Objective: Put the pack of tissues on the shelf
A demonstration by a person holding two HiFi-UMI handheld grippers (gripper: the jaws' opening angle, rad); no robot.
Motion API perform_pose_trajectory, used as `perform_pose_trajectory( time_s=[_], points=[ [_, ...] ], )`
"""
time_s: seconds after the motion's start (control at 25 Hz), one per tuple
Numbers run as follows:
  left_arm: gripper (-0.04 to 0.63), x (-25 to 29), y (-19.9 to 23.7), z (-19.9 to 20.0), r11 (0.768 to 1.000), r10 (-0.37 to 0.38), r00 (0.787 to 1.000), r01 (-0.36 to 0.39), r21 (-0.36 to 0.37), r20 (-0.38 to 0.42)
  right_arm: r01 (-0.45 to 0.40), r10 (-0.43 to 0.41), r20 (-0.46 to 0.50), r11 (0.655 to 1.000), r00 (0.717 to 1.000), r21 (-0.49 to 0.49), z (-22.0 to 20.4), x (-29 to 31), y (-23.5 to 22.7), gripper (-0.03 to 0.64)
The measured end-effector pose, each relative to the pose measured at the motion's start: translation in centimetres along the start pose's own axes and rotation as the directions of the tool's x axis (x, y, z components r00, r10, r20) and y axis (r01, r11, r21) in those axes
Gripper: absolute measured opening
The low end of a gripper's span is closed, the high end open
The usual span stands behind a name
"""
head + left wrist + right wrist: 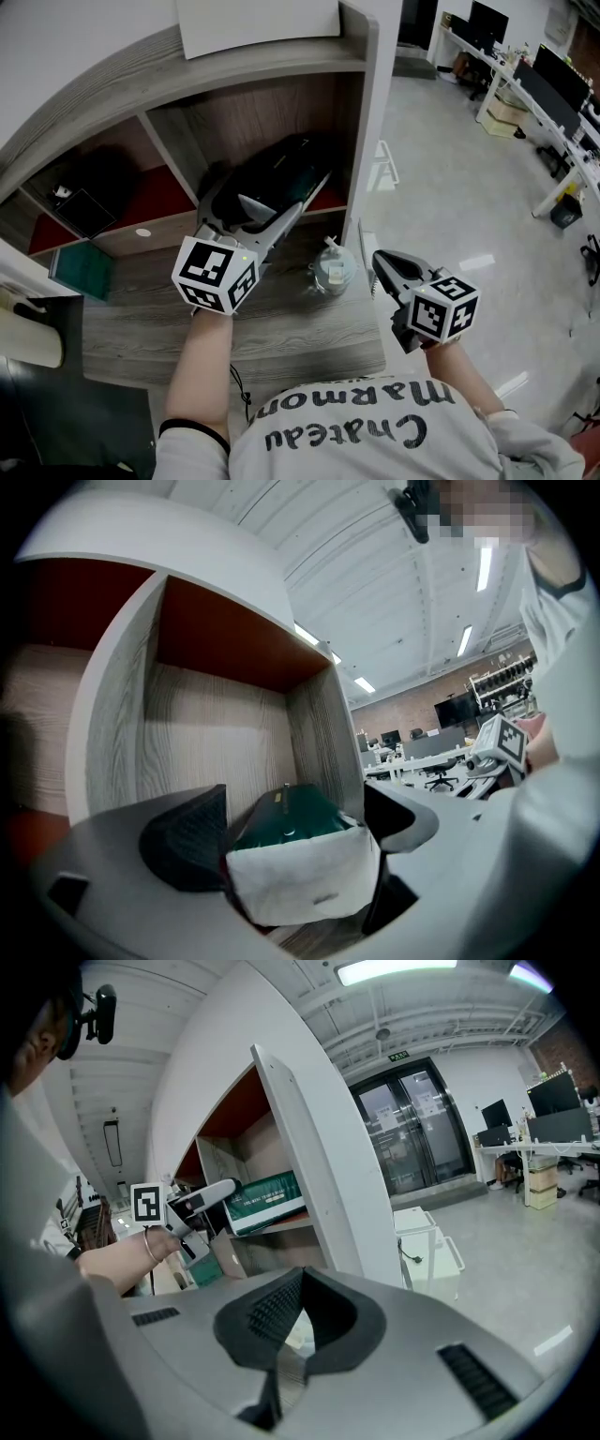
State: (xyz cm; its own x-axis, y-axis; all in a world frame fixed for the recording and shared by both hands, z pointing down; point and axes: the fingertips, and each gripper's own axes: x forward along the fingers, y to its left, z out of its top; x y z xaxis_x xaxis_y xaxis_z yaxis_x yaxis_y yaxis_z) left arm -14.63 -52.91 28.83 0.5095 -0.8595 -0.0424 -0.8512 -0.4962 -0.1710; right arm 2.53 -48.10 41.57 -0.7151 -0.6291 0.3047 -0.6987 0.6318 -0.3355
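Left gripper (pixel 292 860) with jaws clamped on the pack of tissues (pixel 287 819), dark green with a white end; pack held inside the right-hand compartment of the shelf (pixel 370 112); right gripper (pixel 294 1314) beside the shelf's side wall, jaws closed together, nothing between them.

A clear jar (pixel 334 268) stands on the wooden counter (pixel 309 330). A flat green thing (pixel 82 271) lies well to its left. Desks (pixel 548 89) stand far off.
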Motion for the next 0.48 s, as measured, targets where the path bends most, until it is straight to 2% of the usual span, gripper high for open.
perform_pose_trajectory(
  time_s=[0.48],
  points=[
    [0.439, -3.9, -1.1, 3.4, 0.999, 0.011, 0.996, -0.008, -0.037, 0.086, -0.045, 0.045, 0.005, 0.999, 0.999, -0.029, 0.5, 0.6, 2.4, 0.011]
  ],
)
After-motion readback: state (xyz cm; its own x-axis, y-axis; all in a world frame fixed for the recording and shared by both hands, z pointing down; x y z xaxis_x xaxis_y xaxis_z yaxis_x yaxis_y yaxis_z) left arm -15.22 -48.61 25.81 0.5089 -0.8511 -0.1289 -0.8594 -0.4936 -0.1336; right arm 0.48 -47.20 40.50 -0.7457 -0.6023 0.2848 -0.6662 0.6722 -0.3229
